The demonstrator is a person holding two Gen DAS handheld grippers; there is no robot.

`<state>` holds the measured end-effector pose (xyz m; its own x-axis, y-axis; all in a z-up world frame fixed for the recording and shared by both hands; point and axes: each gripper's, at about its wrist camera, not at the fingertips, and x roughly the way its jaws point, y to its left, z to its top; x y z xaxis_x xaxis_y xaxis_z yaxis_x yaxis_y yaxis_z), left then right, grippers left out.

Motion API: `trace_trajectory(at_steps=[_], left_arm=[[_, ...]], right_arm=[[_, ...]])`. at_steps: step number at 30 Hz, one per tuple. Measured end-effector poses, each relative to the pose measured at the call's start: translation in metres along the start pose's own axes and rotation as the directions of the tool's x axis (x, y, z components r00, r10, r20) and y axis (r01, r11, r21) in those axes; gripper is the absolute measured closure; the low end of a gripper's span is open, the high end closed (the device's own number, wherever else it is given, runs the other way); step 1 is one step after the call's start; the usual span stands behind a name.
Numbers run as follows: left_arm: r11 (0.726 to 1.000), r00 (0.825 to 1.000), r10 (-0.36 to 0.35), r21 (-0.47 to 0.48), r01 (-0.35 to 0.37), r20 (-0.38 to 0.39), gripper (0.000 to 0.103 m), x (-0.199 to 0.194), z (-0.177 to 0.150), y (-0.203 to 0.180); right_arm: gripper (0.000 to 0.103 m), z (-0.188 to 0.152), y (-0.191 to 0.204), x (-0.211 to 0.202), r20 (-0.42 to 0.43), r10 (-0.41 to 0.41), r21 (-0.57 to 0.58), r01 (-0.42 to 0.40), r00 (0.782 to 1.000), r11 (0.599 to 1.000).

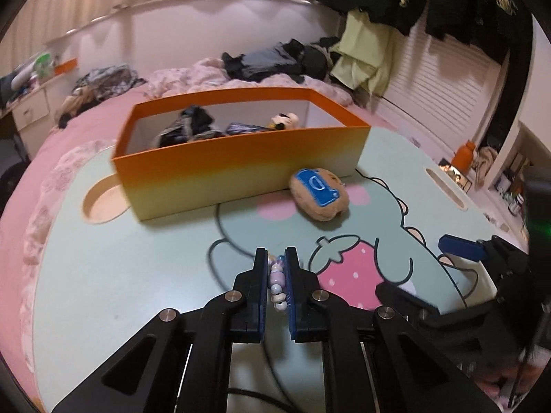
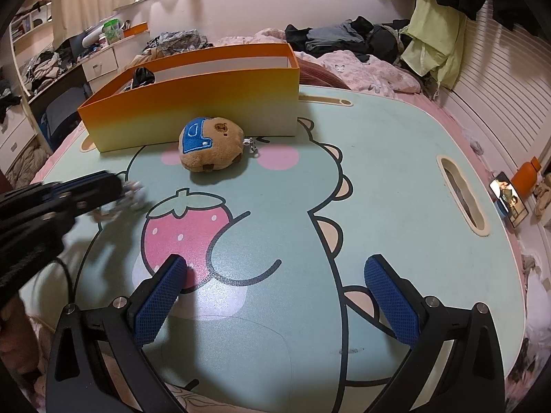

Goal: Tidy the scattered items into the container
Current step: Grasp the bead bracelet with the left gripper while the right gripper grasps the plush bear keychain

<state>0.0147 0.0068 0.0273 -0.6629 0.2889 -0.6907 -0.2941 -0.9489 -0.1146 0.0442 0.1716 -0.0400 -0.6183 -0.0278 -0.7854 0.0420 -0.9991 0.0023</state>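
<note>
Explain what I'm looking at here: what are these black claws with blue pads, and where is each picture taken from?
No robot here: a person carries a two-finger hand-held gripper in each hand, each with its own camera looking along the fingers. The left view shows the left hand-held gripper shut on a beaded bracelet. The right view shows the right hand-held gripper open and empty above the cartoon lap table. Still loose is a brown plush keychain, beside the orange box, which already holds some items.
</note>
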Motion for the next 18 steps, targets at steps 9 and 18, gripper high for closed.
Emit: trace_trajectory(at_steps=[9,18], left_arm=[[0.997,0.998,-0.033,-0.066,0.036,0.053,0.094,-0.023,0.002,0.014],[0.977,0.983,-0.147,-0.138,0.162,0.108,0.094,-0.042,0.012,0.029]], right_arm=[[0.0,0.046,0.024,0.004,0.036,0.115,-0.032,-0.114,0.993,0.993],[0.05,0.078,0.035,0.046,-0.071,0.174,0.007,-0.174,0.982,0.985]])
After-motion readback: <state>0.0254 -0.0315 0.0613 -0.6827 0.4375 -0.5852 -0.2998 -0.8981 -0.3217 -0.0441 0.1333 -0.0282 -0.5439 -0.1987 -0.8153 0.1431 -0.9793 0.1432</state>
